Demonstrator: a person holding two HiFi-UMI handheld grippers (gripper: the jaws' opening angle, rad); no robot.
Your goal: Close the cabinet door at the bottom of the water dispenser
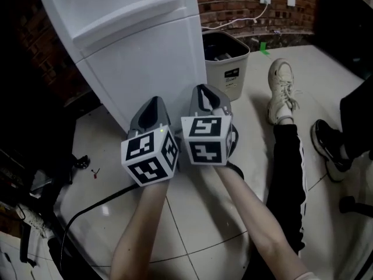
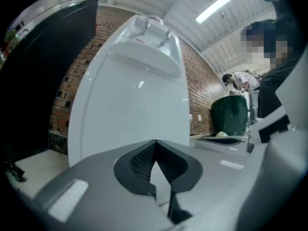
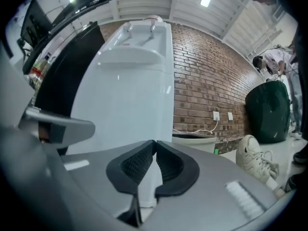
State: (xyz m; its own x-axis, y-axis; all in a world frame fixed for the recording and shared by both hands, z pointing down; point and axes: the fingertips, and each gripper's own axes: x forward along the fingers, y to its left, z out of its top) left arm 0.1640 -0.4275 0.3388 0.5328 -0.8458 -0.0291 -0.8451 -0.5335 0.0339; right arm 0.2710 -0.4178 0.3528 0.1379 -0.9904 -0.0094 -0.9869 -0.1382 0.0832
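The white water dispenser (image 1: 134,45) stands ahead of me on the tiled floor, and its bottom cabinet door (image 1: 152,74) lies flat and flush with the body. It fills the left gripper view as the dispenser (image 2: 134,100) and the right gripper view as the dispenser (image 3: 130,95). My left gripper (image 1: 152,105) points level at the lower door, its tips close to the panel, jaws shut with nothing between them. Beside it on the right, my right gripper (image 1: 204,92) also faces the door, shut and empty. In their own views the left gripper (image 2: 155,143) and right gripper (image 3: 154,143) show tips that meet.
A grey waste bin (image 1: 226,63) stands right of the dispenser against the brick wall (image 1: 245,2). A person's leg with a white shoe (image 1: 281,89) stretches out at the right. A dark cabinet (image 3: 62,85) flanks the dispenser's left. Cables (image 1: 87,209) lie on the floor at lower left.
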